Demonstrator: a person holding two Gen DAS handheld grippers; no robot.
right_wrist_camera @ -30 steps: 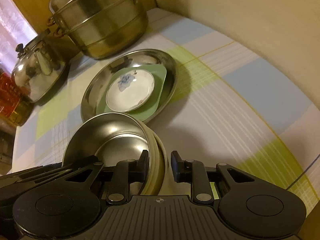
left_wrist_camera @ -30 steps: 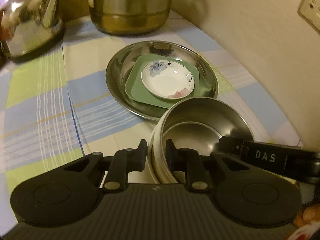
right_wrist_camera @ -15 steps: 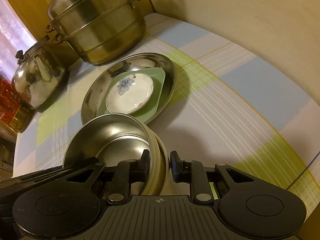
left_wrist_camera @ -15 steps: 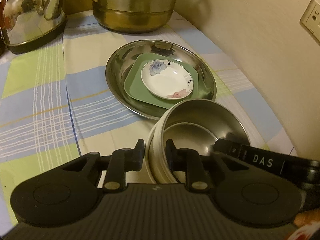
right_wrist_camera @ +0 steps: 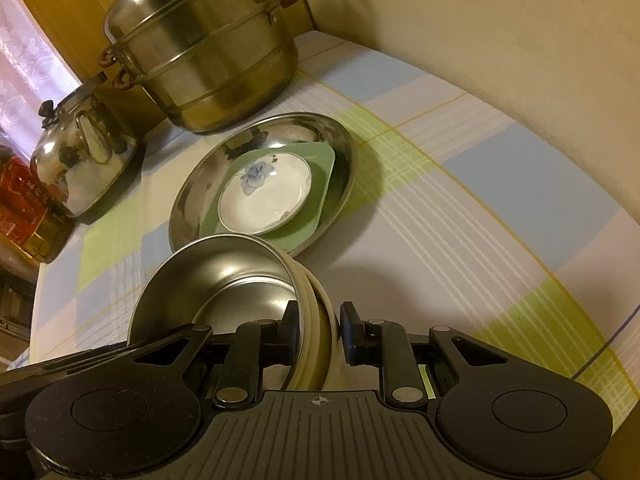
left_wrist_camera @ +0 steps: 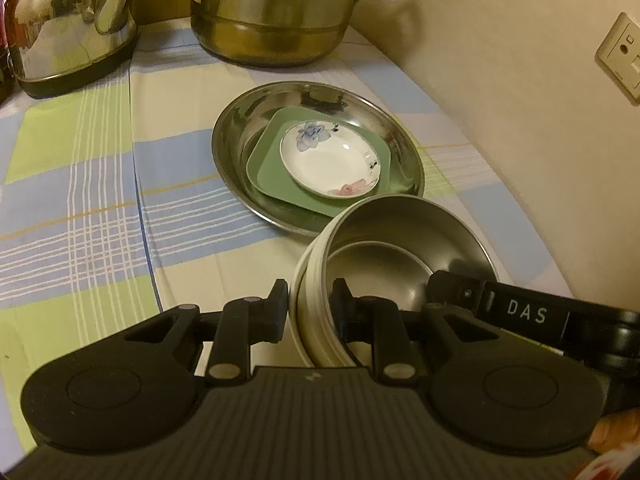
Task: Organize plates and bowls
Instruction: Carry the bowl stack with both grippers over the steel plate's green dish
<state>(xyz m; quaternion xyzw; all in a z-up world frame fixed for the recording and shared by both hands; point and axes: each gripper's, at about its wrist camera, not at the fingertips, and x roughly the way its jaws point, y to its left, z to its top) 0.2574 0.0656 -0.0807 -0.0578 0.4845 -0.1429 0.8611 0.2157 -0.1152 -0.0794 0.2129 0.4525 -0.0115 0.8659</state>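
Note:
Both grippers hold one steel bowl with a cream outer wall (left_wrist_camera: 404, 236) (right_wrist_camera: 224, 276) above the tablecloth. My left gripper (left_wrist_camera: 310, 304) is shut on its left rim. My right gripper (right_wrist_camera: 318, 328) is shut on its right rim. Beyond the bowl, a large steel plate (left_wrist_camera: 240, 128) (right_wrist_camera: 192, 208) holds a square green plate (left_wrist_camera: 268, 168) (right_wrist_camera: 322, 176). A small white floral dish (left_wrist_camera: 332, 158) (right_wrist_camera: 266, 196) lies on the green plate.
A big steel steamer pot (left_wrist_camera: 276, 12) (right_wrist_camera: 204, 52) and a steel kettle (left_wrist_camera: 68, 24) (right_wrist_camera: 84, 152) stand at the back. A red tin (right_wrist_camera: 20, 200) is at far left. A wall (left_wrist_camera: 500, 80) with a socket (left_wrist_camera: 620, 56) runs along the right.
Both grippers have carried the bowl a little forward and up toward the stacked plates; the pot and kettle look nearer. Both grips are unchanged.

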